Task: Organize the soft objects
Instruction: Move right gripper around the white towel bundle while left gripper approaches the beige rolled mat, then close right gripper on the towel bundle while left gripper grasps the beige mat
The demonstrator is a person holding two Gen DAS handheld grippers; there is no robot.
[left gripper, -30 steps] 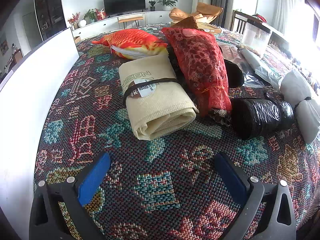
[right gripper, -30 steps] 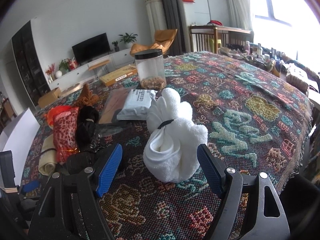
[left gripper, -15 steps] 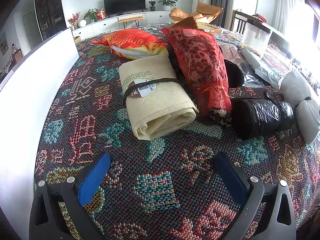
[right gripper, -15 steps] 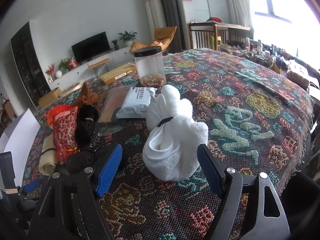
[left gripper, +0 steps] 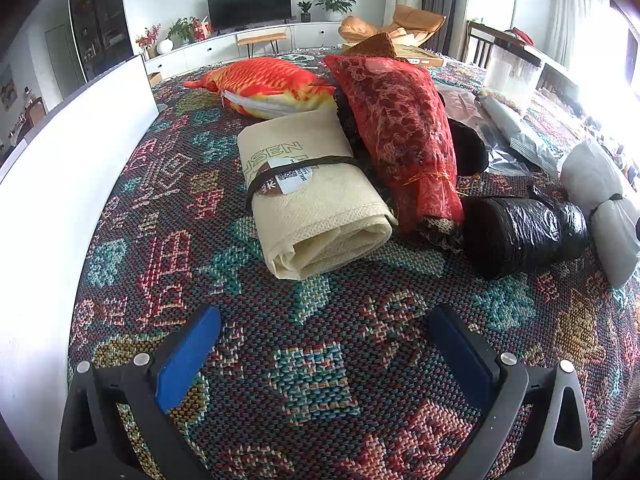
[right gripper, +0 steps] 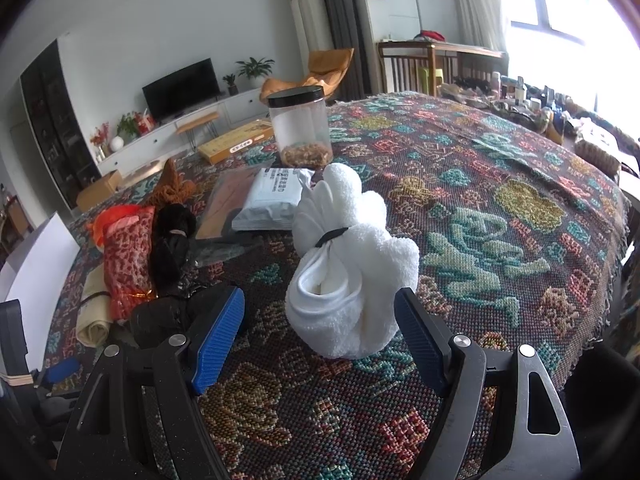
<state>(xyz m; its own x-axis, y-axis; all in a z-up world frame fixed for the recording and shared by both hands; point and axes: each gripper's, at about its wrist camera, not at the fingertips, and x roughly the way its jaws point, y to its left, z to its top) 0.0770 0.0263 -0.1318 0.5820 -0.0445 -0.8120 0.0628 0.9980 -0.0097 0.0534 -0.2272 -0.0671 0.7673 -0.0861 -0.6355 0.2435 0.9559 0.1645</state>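
Observation:
A white towel bundle (right gripper: 352,272) tied with a black band lies on the patterned cloth (right gripper: 500,208) just ahead of my right gripper (right gripper: 320,332), which stands open with nothing between its blue pads. My left gripper (left gripper: 324,356) is open over bare patterned cloth (left gripper: 312,380). Beyond it lie a rolled beige cloth (left gripper: 316,196) with a black band, a red lace pouch (left gripper: 400,128), an orange fish pillow (left gripper: 264,84) and a black plastic roll (left gripper: 520,232). The white towel bundle (left gripper: 604,200) shows at the left wrist view's right edge.
A clear jar with a black lid (right gripper: 300,128), a grey mail pouch (right gripper: 272,200) and a flat brown packet (right gripper: 230,200) lie behind the towel. A white board (left gripper: 72,168) stands along the left side. Bottles and clutter (right gripper: 532,100) line the far right edge.

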